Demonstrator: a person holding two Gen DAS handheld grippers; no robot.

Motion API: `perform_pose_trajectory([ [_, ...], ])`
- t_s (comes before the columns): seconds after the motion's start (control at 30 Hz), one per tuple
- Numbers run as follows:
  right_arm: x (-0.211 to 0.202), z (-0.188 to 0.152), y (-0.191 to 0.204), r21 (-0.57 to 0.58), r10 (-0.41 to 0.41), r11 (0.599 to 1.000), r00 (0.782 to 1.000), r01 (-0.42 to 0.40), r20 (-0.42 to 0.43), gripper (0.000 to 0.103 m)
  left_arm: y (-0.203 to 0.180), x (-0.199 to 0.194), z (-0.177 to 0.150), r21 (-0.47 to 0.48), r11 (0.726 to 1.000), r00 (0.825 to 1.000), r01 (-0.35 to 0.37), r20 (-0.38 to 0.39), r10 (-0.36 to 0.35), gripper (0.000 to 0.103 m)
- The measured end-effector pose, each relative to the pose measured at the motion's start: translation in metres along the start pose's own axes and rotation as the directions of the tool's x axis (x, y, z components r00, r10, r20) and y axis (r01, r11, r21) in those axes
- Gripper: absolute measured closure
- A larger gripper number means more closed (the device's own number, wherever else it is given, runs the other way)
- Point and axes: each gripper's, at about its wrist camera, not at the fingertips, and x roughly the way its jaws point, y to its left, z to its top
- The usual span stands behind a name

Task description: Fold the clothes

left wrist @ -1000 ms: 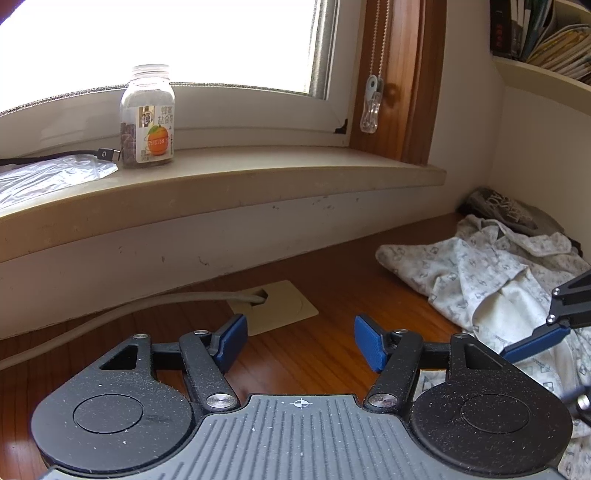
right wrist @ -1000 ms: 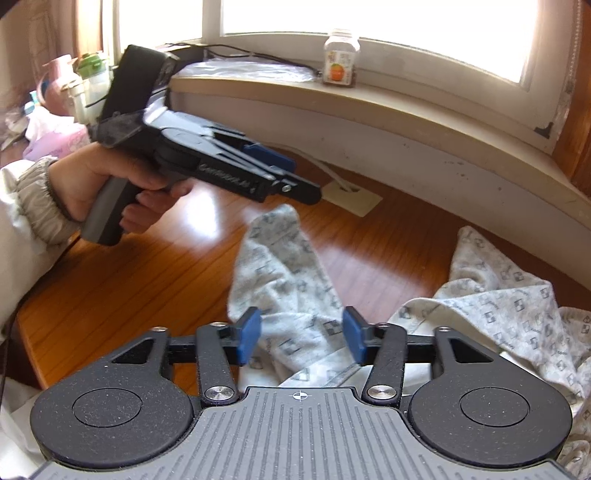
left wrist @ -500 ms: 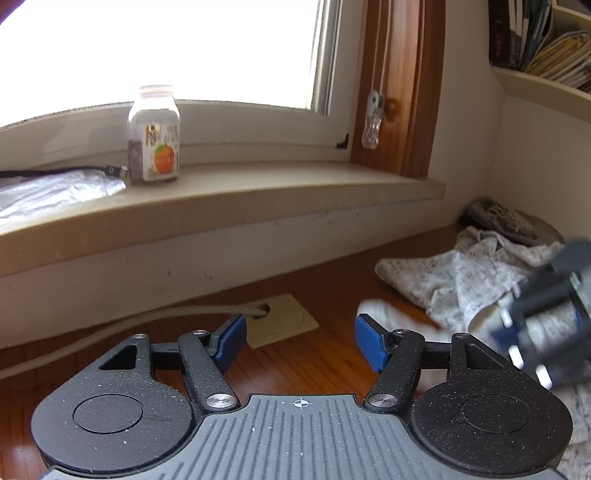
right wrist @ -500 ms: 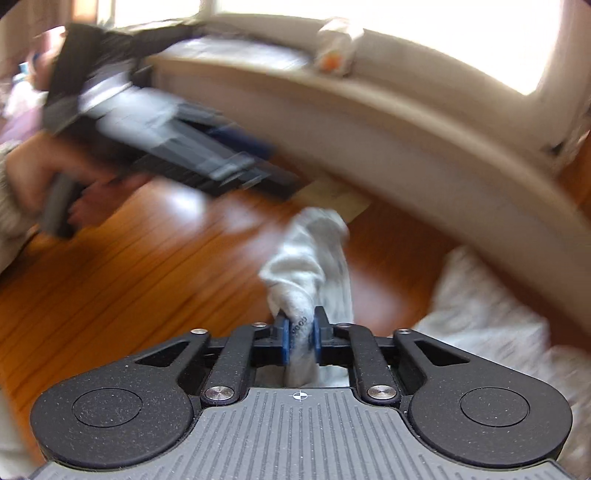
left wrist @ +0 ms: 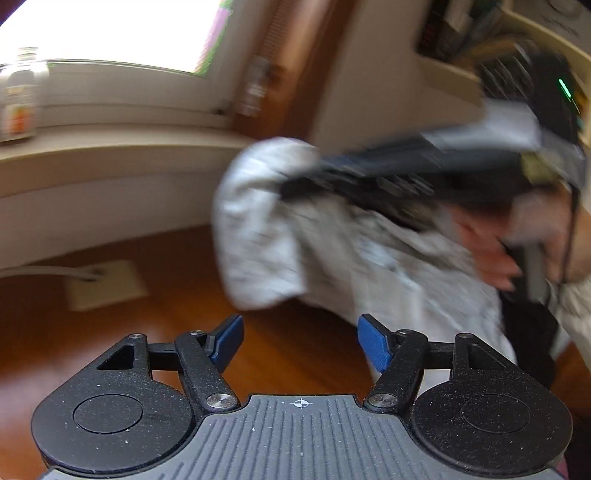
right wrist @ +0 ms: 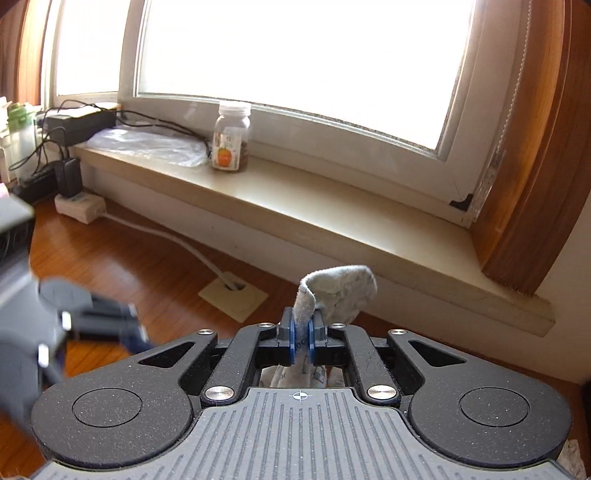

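Note:
A white patterned garment (left wrist: pixel 295 236) hangs in the air over the wooden desk, blurred in the left wrist view. My right gripper (right wrist: pixel 302 341) is shut on an edge of that garment (right wrist: pixel 340 291), and a fold sticks up past the jaws. The right gripper also shows in the left wrist view (left wrist: pixel 306 177), lifted and blurred, with the hand behind it. My left gripper (left wrist: pixel 301 341) is open and empty, low over the desk, just below and in front of the hanging cloth. It shows blurred at the left of the right wrist view (right wrist: pixel 135 326).
A wooden desk (right wrist: pixel 140 280) runs under a windowsill (right wrist: pixel 332 210) with a glass jar (right wrist: pixel 232 138), a plastic bag (right wrist: pixel 147 146) and chargers. A cable passes through a beige grommet plate (right wrist: pixel 233 295). A bookshelf (left wrist: pixel 480 33) stands at the right.
My right gripper closed on the garment and lifted it up off the desk. The left gripper stayed open and swung right toward the raised cloth.

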Motion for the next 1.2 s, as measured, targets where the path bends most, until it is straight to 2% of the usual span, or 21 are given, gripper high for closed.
perform_pose_trajectory([
  [0.1,-0.001,0.001,-0.002,0.003,-0.013,1.000,1.000,0.013,0.013,0.096,-0.019,0.013,0.001,0.017,0.999,0.998,0.051,-0.026,-0.050,0.032],
  [0.13,-0.003,0.002,-0.003,0.003,-0.020,1.000,1.000,0.020,0.022,0.096,-0.021,0.018,0.001,0.017,0.998,0.998,0.058,-0.035,-0.057,0.035],
  [0.2,-0.006,0.005,-0.005,0.003,-0.036,0.999,0.999,0.036,0.040,0.096,-0.024,0.032,0.002,0.002,0.998,0.996,0.069,-0.058,-0.069,0.072],
  [0.23,-0.008,0.007,-0.006,0.000,-0.049,0.999,0.998,0.049,0.051,0.096,-0.023,0.037,0.002,-0.017,0.997,0.994,0.078,-0.071,-0.079,0.099],
  [0.43,-0.015,0.030,-0.022,-0.038,-0.143,0.988,0.984,0.148,0.109,0.097,-0.024,0.014,-0.006,0.051,0.998,0.997,0.042,-0.069,-0.039,0.101],
  [0.53,-0.020,0.046,-0.039,-0.027,-0.204,0.977,0.967,0.211,0.152,0.097,-0.018,-0.005,-0.011,0.064,0.998,0.997,0.024,-0.077,-0.019,0.101],
  [0.6,-0.023,0.058,-0.050,-0.027,-0.256,0.964,0.948,0.265,0.187,0.097,-0.012,-0.018,-0.014,0.067,0.998,0.996,0.005,-0.085,0.001,0.101],
  [0.73,-0.029,0.086,-0.073,-0.036,-0.360,0.925,0.901,0.379,0.240,0.097,0.002,-0.030,-0.018,0.063,0.997,0.994,-0.037,-0.100,0.044,0.101],
  [0.83,-0.040,0.109,-0.091,-0.025,-0.447,0.880,0.843,0.475,0.300,0.097,0.016,-0.033,-0.021,0.042,0.997,0.991,-0.067,-0.115,0.071,0.101],
  [0.9,-0.049,0.121,-0.105,0.000,-0.527,0.828,0.778,0.561,0.341,0.097,0.022,-0.035,-0.024,0.030,0.997,0.989,-0.078,-0.122,0.081,0.101],
  [0.97,-0.061,0.129,-0.120,0.042,-0.582,0.790,0.728,0.611,0.362,0.097,0.028,-0.039,-0.024,0.018,0.996,0.989,-0.084,-0.122,0.085,0.101],
  [1.0,-0.066,0.131,-0.128,0.073,-0.602,0.780,0.712,0.621,0.361,0.097,0.029,-0.041,-0.024,0.022,0.996,0.989,-0.083,-0.122,0.085,0.100],
  [1.03,-0.070,0.130,-0.136,0.101,-0.613,0.777,0.711,0.621,0.345,0.097,0.028,-0.041,-0.022,0.026,0.996,0.989,-0.087,-0.117,0.089,0.097],
  [1.1,-0.064,0.126,-0.151,0.112,-0.606,0.793,0.754,0.599,0.254,0.096,0.023,-0.045,-0.016,0.030,0.994,0.989,-0.107,-0.099,0.109,0.091],
  [1.17,-0.055,0.112,-0.157,0.096,-0.583,0.812,0.789,0.576,0.194,0.089,0.018,-0.048,-0.007,0.047,0.991,0.989,-0.128,-0.063,0.131,0.075],
  [1.2,-0.050,0.105,-0.159,0.087,-0.566,0.824,0.808,0.560,0.162,0.085,0.014,-0.049,-0.003,0.056,0.989,0.989,-0.138,-0.044,0.140,0.072],
])
